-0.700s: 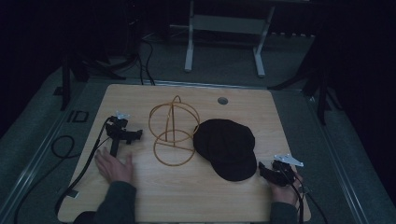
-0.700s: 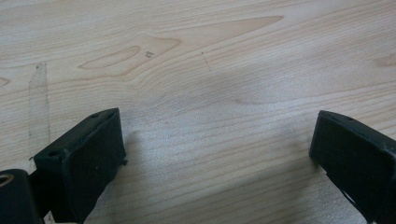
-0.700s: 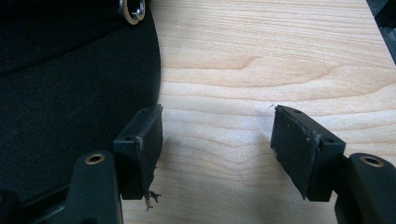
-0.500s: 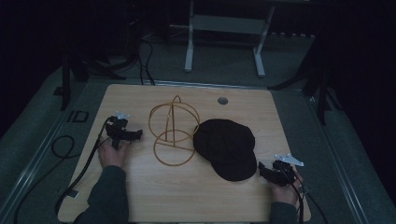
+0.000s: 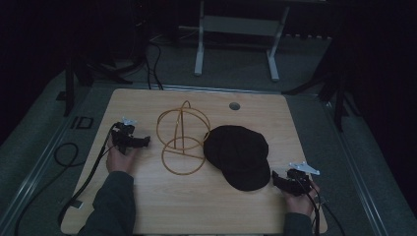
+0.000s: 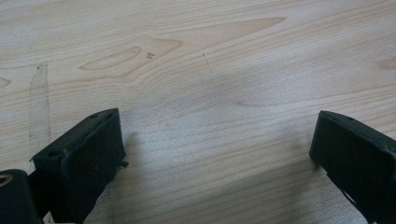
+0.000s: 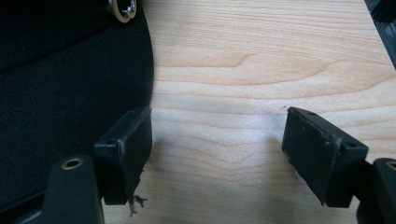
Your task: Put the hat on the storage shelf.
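The right gripper [image 7: 217, 154], jaws wide and empty, sits just beside the black cap [image 5: 238, 155] lying flat on the table [image 5: 314, 128] near the wire stand [image 5: 182, 140]; soft, light and floppy, it is probably best pinched at its near edge.

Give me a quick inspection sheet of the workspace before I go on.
Surface: wooden table, bare grain under both tools.
Job's things: black cap lying flat; wire stand upright, left of the cap.
Clutter: nothing seen.
Grippers: left tool open, nothing between its jaws; right tool open beside the cap's edge, not touching.
Cables: left cable runs off the table's left edge; right cable trails back along the hand.
Surroundings: dark room, grey floor, white frame legs behind.
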Available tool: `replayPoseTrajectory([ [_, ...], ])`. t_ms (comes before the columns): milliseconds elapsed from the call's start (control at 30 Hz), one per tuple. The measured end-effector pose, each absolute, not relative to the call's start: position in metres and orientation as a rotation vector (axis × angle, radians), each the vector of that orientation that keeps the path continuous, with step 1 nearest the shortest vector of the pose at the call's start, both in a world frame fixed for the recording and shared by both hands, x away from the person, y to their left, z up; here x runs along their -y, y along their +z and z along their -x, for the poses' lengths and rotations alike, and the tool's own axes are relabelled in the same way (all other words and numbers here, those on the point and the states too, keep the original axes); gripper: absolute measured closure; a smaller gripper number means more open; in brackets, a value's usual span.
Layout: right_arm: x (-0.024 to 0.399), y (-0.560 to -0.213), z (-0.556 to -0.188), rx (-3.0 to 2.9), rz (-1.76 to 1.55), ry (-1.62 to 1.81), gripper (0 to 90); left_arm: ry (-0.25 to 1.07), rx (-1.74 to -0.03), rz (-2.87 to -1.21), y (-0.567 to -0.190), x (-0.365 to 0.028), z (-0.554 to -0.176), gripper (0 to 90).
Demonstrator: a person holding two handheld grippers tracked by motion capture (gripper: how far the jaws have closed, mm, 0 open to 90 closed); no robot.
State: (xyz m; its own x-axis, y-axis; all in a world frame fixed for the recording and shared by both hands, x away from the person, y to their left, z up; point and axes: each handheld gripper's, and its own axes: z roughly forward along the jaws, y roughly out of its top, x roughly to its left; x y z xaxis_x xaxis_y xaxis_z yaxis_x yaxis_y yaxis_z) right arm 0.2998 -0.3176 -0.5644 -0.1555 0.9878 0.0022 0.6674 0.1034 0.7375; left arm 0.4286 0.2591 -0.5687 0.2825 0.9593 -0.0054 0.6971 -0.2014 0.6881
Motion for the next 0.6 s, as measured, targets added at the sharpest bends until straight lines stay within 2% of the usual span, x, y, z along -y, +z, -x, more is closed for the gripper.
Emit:
replayPoseTrajectory([
  [100,0.317,-0.564,-0.300,-1.882,-1.614,0.828,25.7,0.584,-1.481,-1.975,-0.569,-0.259,-0.429,2.6],
  [133,0.318,-0.562,-0.300,-1.887,-1.625,0.814,31.6,0.584,-1.481,-1.975,-0.569,-0.259,-0.429,2.5],
  [300,0.319,-0.558,-0.300,-1.879,-1.656,0.789,42.2,0.584,-1.480,-1.975,-0.569,-0.259,-0.429,2.6],
  [600,0.310,-0.544,-0.300,-1.926,-1.602,0.761,44.4,0.585,-1.481,-1.974,-0.569,-0.259,-0.428,2.7],
])
